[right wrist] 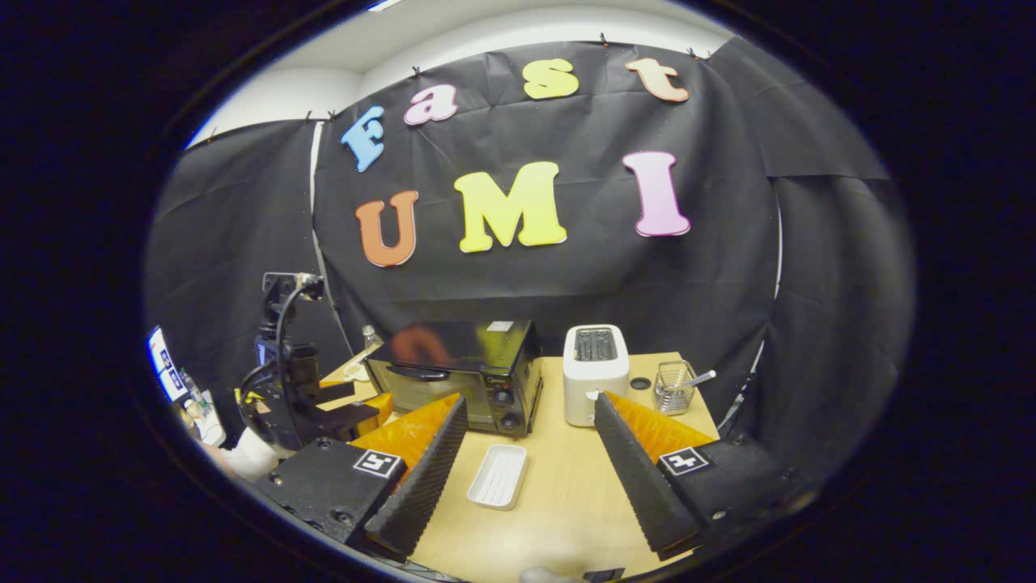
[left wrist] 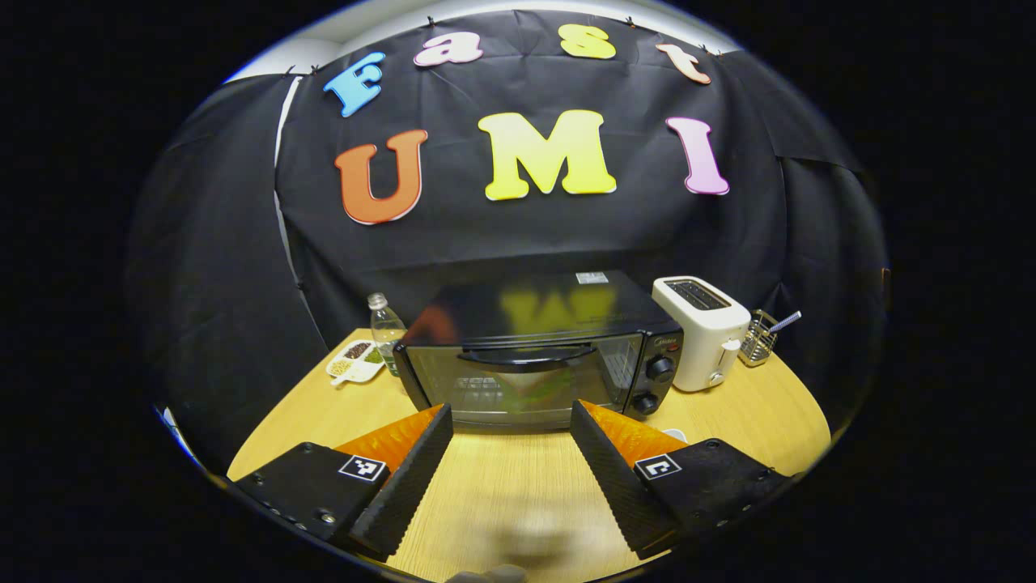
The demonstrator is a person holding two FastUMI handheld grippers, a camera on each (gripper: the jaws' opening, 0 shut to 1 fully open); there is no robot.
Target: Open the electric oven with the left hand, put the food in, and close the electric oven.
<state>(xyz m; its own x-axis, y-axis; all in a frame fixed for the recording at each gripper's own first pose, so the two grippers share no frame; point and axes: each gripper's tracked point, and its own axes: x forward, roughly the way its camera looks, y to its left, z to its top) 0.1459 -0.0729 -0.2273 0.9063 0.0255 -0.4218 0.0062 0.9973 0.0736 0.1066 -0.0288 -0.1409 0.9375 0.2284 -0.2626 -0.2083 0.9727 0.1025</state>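
Electric oven [left wrist: 538, 356], door shut, sits mid-table [left wrist: 502, 486] straight ahead of the left gripper [left wrist: 510, 425], fingers spread, holding nothing. Right gripper view: right gripper [right wrist: 530, 417] spread wide, empty; white tray [right wrist: 498, 476] lies between its fingers.

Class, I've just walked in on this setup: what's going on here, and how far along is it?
A person holds two grippers over a wooden table. The left gripper is open and faces the electric oven, whose door is shut; nothing is gripped. The right gripper hangs open farther back, above a small white tray in front of the oven. A white toaster stands beside the oven. Opening the door has not begun.
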